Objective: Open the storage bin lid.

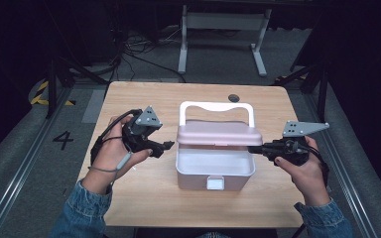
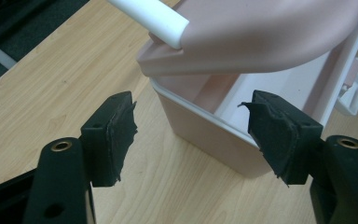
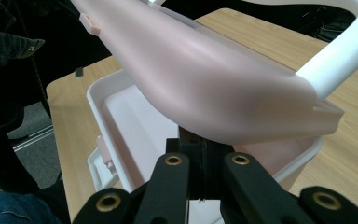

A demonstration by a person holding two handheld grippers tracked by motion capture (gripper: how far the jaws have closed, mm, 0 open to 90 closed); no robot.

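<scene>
A pink storage box [image 1: 215, 171] sits at the middle of a light wooden table [image 1: 144, 203], and everything here is placed relative to that box. Its pink lid [image 1: 219, 133] is raised partway, hinged along the far edge, with a white carry handle [image 1: 217, 107] standing up behind it. A white latch [image 1: 215, 184] hangs at the centre of the box's near wall. The inside of the box looks pale and bare as far as it shows.

Your left gripper [image 1: 164, 147] hovers just beside the box's left wall, apart from it, its jaws spread wide; in the left gripper view the pads [image 2: 116, 135] frame the box's corner.

Your right gripper [image 1: 256, 148] is at the box's right side, its jaws closed together under the edge of the raised lid, touching it.
</scene>
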